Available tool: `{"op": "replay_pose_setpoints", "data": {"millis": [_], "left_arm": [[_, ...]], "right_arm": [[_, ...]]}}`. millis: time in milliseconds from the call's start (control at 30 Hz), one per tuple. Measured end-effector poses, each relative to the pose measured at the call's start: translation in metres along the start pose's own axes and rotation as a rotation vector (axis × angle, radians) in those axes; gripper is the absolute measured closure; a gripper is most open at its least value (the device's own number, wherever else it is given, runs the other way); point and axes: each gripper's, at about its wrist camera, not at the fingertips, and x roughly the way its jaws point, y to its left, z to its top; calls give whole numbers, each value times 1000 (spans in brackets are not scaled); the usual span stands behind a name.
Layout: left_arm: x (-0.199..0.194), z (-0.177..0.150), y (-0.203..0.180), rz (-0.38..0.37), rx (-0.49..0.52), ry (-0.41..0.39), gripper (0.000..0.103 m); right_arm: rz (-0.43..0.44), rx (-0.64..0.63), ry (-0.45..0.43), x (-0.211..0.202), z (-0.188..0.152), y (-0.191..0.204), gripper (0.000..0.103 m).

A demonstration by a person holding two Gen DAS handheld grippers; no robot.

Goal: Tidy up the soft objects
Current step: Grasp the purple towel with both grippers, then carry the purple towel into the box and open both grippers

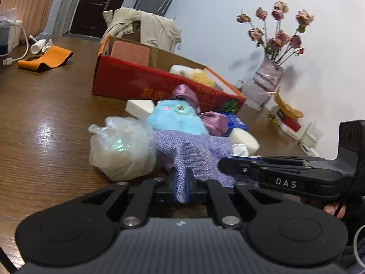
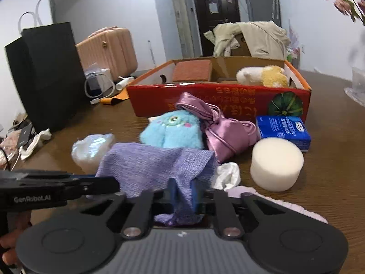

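Note:
A purple knit cloth (image 1: 194,148) (image 2: 155,164) lies at the near edge of a pile on the brown table. My left gripper (image 1: 181,180) is shut on one corner of it; my right gripper (image 2: 182,194) is shut on another corner. Each gripper shows from the side in the other's view, the right one (image 1: 285,171) and the left one (image 2: 57,187). Behind the cloth lie a blue plush monster (image 1: 175,118) (image 2: 173,127), a pink satin pouch (image 2: 223,132), a crinkled clear bag (image 1: 121,146) and a round white sponge (image 2: 277,163). The red cardboard box (image 1: 141,80) (image 2: 219,98) stands behind them.
The box holds a terracotta sponge (image 2: 191,69) and a white-and-yellow plush (image 2: 262,75). A blue packet (image 2: 282,130) and a white sponge block (image 1: 139,108) lie near the box. A vase of dried roses (image 1: 269,73) stands by the wall. A black paper bag (image 2: 45,73) stands at the left.

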Motion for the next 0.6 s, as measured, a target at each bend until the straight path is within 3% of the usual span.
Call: {"op": "replay_pose_setpoints", "data": {"millis": [133, 367, 600], "left_arm": [[-25, 8, -16, -43, 33, -62, 96], [-43, 31, -38, -46, 61, -134, 96], [-17, 115, -35, 41, 163, -181, 96]], "right_arm": [[34, -46, -69, -32, 8, 10, 96], [58, -76, -148, -65, 36, 5, 96], [106, -87, -179, -32, 113, -16, 96]]}}
